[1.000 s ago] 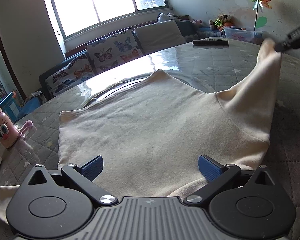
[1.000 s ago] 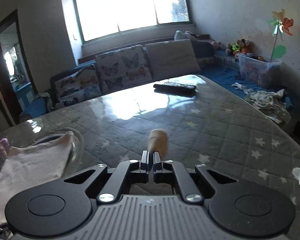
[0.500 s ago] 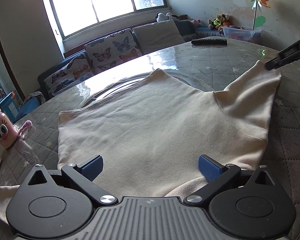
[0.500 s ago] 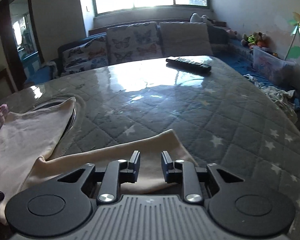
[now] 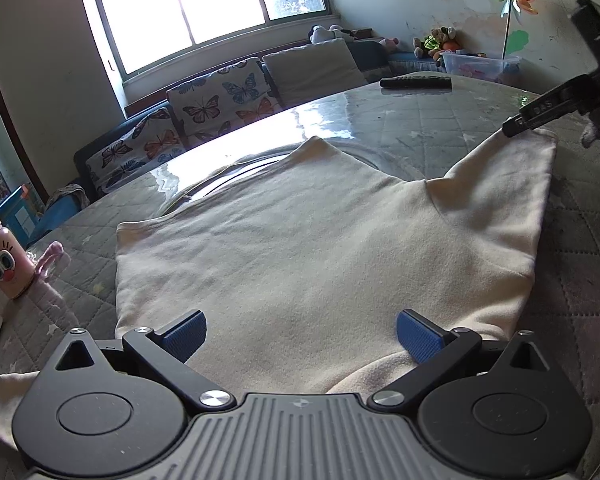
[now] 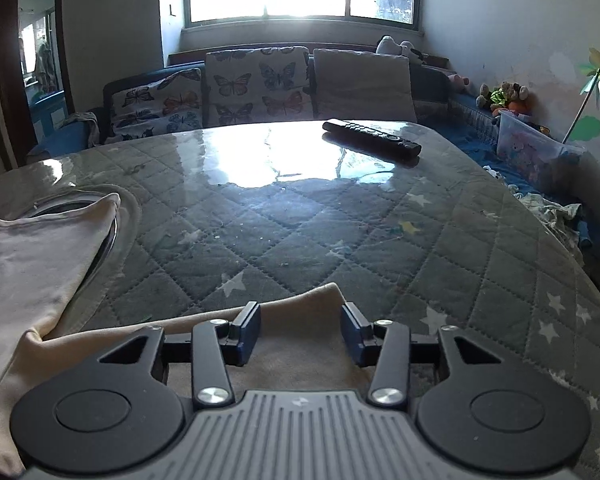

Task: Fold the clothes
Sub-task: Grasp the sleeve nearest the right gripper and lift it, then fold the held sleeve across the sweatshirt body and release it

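None of the folding proper done yet, by the look of it: cream shirt [image 5: 300,248] spread flat on the quilted table [image 6: 340,216], one sleeve [image 5: 512,184] stretched out sideways and lying smooth, the other end bunched under the near edge. Left gripper [image 5: 300,334] hanging just over the shirt's near hem, jaws wide, nothing pinched. Right gripper [image 6: 300,330] at the sleeve's end, jaws opening, cloth lying between them but no longer pressed. Left to do, judging from this: sleeves brought in over the body, then the body doubled over itself. Round about: black remote [image 6: 372,138] far across the table, well apart from the shirt and no hindrance; pink bottle [image 5: 4,256] at the table's left edge, near the shirt's left side and worth minding on any sweep that way; a round rim under the clear table cover beneath the collar, flat enough not to matter. Sofa cushions and a bin of toys beyond, out of reach.
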A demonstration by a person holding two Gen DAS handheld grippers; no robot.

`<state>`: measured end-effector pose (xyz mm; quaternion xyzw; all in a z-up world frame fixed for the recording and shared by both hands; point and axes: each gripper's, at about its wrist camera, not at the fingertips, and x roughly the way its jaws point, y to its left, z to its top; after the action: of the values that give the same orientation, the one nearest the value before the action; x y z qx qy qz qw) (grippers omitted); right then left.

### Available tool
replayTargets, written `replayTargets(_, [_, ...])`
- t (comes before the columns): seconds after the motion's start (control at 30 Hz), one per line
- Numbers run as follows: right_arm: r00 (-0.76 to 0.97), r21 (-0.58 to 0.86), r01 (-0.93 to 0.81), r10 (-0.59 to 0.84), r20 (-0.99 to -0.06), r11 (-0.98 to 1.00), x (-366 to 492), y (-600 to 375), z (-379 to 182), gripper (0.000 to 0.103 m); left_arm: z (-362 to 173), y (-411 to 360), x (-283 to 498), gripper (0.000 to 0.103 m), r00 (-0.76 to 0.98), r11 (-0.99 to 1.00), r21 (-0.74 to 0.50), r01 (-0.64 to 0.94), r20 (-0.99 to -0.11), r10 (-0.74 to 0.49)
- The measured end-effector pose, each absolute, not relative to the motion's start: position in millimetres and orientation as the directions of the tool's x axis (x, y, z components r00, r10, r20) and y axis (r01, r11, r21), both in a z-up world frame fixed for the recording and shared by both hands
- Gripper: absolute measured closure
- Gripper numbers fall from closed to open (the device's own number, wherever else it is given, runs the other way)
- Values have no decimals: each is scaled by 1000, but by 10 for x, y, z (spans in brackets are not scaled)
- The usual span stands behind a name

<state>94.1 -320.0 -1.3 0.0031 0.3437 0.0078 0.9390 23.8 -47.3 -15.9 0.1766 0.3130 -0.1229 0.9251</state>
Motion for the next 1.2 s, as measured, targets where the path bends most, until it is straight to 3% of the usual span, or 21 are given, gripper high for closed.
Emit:
replayTargets(0.37, [747,94,99,-12,-665,991,630,-3551,-110,54,-42,-460,277,0,791,924,243,295,-605,-93])
replayTargets(0.43, [754,103,104,-11,-657,989,640,-3553,-116,63,-26,-483,294,0,792,926,244,287,-604,-86])
replayTargets(0.5, [761,101,109,-18,-649,989,649,-3535,-123,83,-17,-509,316,0,793,928,246,279,-604,-79])
replayTargets(0.57, [765,118,103,-3,-644,988,642,-3538,-109,94,-19,-542,345,0,788,930,240,277,-610,-77])
replayTargets(0.97, [837,169,-35,121,-533,985,397,-3282,594,96,-130,-872,369,0,759,909,225,351,-637,-135])
replayTargets(1.2, [840,170,-266,315,-441,949,228,-2673,1236,96,-33,-644,262,0,774,925,200,322,-618,-135])
